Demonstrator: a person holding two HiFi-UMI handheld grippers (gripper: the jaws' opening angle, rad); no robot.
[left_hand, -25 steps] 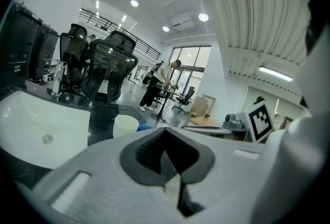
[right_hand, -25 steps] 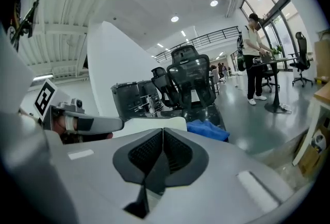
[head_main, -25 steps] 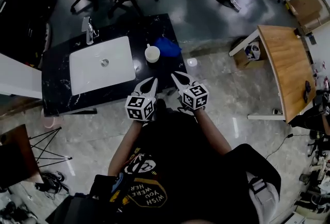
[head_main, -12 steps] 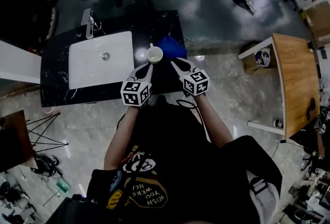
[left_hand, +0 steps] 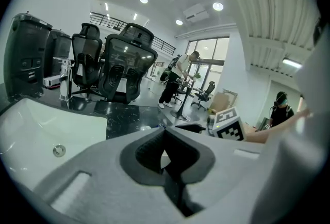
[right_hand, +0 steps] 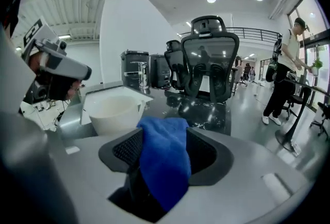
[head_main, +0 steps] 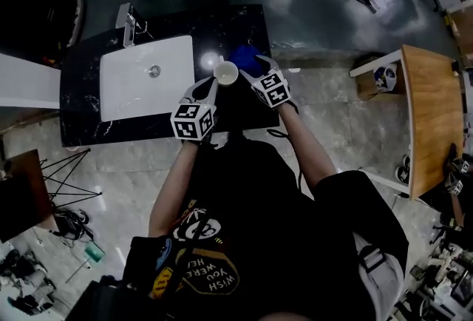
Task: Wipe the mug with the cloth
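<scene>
Judging by how things lie, the wiping has not begun and only the approach is done. The white mug (head_main: 226, 72) stands upright and mouth-up on the black tabletop (head_main: 222, 27), just to the right of the white sink (head_main: 126, 86), and nothing holds it. The blue cloth (right_hand: 163, 166) lies crumpled on the tabletop just beside the mug, on the side away from the sink; whether the two touch I cannot tell. The right claw (head_main: 252, 69) is over the cloth, and its jaws have just been opening. They stand wide apart with a fold of the cloth lying between them, and the pads do not seem to be pressing on it, so the cloth is framed rather than gripped. The left claw (head_main: 205, 88) sits on the near side of the mug, pointing toward it, with its jaws closed together on nothing. What is left is nearly everything. The right claw has to close on the cloth and lift it, the left claw probably has to open and steady the mug, and then the cloth has to be rubbed over the mug's surface.
</scene>
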